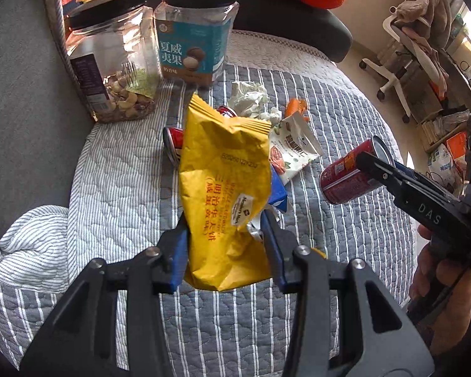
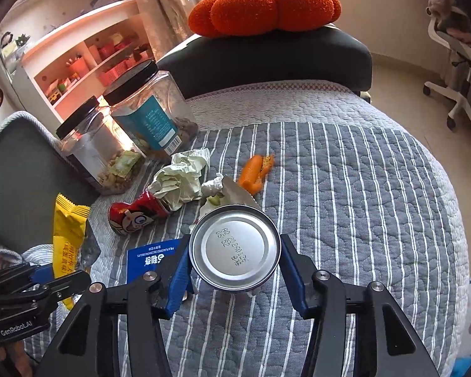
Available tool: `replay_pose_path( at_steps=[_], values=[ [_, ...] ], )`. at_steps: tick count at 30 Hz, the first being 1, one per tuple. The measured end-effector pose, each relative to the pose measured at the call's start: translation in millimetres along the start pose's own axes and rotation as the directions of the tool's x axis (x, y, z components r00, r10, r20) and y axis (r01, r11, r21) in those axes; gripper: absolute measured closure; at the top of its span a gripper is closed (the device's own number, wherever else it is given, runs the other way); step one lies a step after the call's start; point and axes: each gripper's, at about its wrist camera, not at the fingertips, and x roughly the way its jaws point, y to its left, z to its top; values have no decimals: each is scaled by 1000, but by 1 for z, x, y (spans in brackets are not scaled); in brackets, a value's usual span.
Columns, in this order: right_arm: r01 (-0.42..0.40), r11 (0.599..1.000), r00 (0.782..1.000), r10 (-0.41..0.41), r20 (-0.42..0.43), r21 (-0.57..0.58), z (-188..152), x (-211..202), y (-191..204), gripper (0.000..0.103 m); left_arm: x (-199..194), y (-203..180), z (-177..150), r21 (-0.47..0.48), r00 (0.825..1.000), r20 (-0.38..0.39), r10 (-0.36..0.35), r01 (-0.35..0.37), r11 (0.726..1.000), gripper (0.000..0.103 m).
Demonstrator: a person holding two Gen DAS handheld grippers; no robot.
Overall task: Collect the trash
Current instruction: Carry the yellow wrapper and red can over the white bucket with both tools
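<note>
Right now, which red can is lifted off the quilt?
The plain red can in the right gripper; the cartoon-face can lies on its side on the quilt.

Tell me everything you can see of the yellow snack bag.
The yellow snack bag is a crinkled foil-like packet with a serrated seal at its upper end, orange Chinese lettering and a small white logo. It looks flattened and stands upright, lifted off the striped quilt, pinched near its lower end by the left gripper.

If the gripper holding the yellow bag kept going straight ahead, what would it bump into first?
Probably the red can lying on the striped quilt, right behind the yellow bag in the left gripper. Depth is hard to judge, so the quilt might come first.
</note>
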Motion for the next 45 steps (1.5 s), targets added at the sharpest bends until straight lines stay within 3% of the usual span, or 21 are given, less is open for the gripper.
replay_pose_path(
  at_steps=[10, 19, 26, 32, 38, 45],
  values=[
    [104, 988, 994, -108, 31, 117, -14, -82, -91, 49, 1, -67, -1, 88, 995, 5, -96, 95, 992, 58],
    [173, 956, 980, -191, 52, 237, -43, -154, -169, 49, 8, -159, -10, 228, 981, -23, -190, 191, 955, 58],
    [226, 916, 965, -258, 55, 332, -78, -204, -231, 49, 11, -242, -24, 358, 966, -48, -254, 254, 899, 58],
    [268, 850, 945, -324, 49, 453, -111, -244, -294, 49, 23, -316, -35, 445, 947, -104, -303, 317, 838, 58],
    [291, 796, 932, -360, 30, 530, -137, -266, -337, 49, 41, -384, -39, 508, 930, -140, -339, 361, 782, 58],
    [296, 755, 927, -374, 14, 585, -156, -282, -370, 49, 67, -443, -41, 547, 915, -169, -366, 396, 738, 58]
  ],
)
